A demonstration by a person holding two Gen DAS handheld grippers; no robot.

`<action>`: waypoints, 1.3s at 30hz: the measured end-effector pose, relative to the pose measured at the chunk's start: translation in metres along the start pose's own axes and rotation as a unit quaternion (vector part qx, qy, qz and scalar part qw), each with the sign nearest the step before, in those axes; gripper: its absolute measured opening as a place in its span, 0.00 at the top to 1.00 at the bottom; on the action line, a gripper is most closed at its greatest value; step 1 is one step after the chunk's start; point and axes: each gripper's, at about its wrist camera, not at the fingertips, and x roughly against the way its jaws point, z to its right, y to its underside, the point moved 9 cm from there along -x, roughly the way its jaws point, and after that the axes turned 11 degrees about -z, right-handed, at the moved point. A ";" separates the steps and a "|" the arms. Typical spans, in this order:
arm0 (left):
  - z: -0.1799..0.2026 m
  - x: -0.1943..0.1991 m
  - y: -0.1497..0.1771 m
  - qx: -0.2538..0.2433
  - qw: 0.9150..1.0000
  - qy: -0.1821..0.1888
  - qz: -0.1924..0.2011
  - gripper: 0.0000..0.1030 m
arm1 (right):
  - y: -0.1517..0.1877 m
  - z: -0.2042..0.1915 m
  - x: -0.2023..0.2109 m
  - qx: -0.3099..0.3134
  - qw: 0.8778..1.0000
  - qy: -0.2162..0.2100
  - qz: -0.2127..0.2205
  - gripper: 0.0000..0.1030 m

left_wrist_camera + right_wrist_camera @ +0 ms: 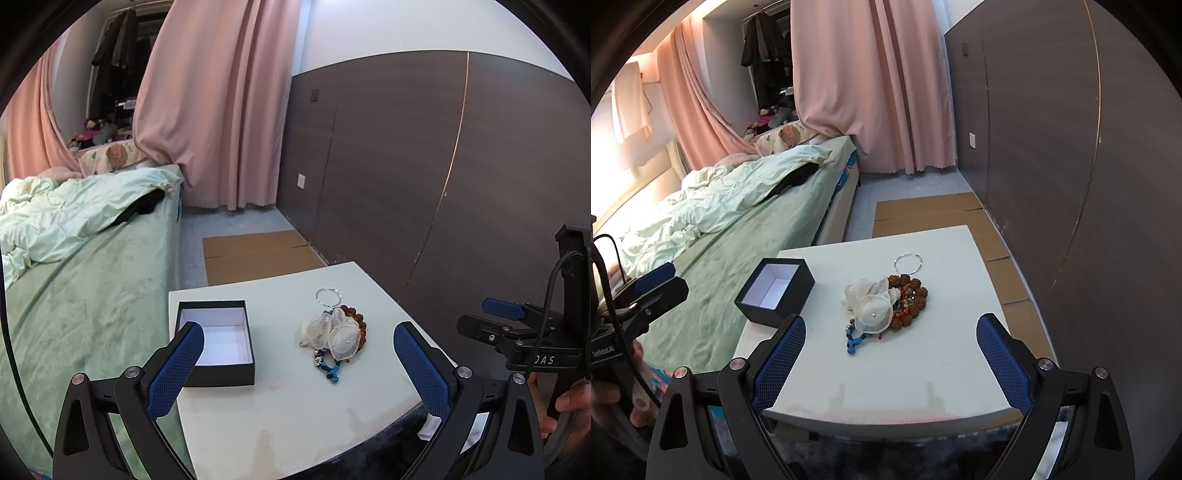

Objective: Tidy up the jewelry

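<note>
A heap of jewelry lies mid-table: a sheer white flower piece (334, 332) (871, 301), a brown bead bracelet (356, 314) (912, 295), a blue cord piece (332, 371) (855, 339) and a thin silver bangle (327, 297) (908, 263) just behind the heap. An open black box (218, 341) (775, 291) with a white, empty inside stands to their left. My left gripper (299, 345) hangs open at the table's near edge, holding nothing. My right gripper (892, 341) is also open and empty, short of the heap.
The small white table (295, 417) (905, 384) stands beside a green-covered bed (81, 280) (746, 229) on the left. Flattened cardboard (255, 254) (938, 214) lies on the floor behind it. A dark wood wall (443, 177) runs along the right. Pink curtains (871, 81) hang at the back.
</note>
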 end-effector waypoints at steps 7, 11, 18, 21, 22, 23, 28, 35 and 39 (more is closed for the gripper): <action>0.007 -0.014 -0.003 -0.006 1.000 0.008 -0.010 0.01 | -0.003 0.009 -0.003 -0.011 1.000 -0.008 0.000 0.09; 0.013 -0.033 -0.003 -0.006 0.999 0.019 -0.032 0.05 | -0.006 0.024 -0.004 -0.039 0.999 -0.016 0.004 0.09; 0.028 -0.064 0.002 -0.020 0.997 0.037 -0.060 0.13 | -0.007 0.047 -0.025 -0.069 0.997 -0.023 -0.015 0.09; 0.033 -0.081 0.006 -0.023 0.996 0.046 -0.076 0.16 | -0.007 0.054 -0.036 -0.078 0.996 -0.032 -0.023 0.09; 0.035 -0.086 0.008 -0.025 0.995 0.047 -0.081 0.16 | -0.007 0.058 -0.040 -0.082 0.996 -0.035 -0.027 0.09; 0.038 -0.093 0.010 -0.028 0.995 0.050 -0.085 0.17 | -0.007 0.060 -0.043 -0.086 0.995 -0.038 -0.030 0.09; 0.042 -0.121 0.017 -0.035 0.992 0.052 -0.110 0.25 | -0.007 0.072 -0.066 -0.115 0.990 -0.062 -0.057 0.09; 0.045 -0.157 0.016 -0.031 0.988 0.065 -0.133 0.26 | -0.010 0.080 -0.095 -0.145 0.981 -0.095 -0.085 0.09; 0.048 -0.178 0.016 -0.037 0.986 0.066 -0.149 0.27 | -0.012 0.083 -0.116 -0.165 0.973 -0.118 -0.111 0.10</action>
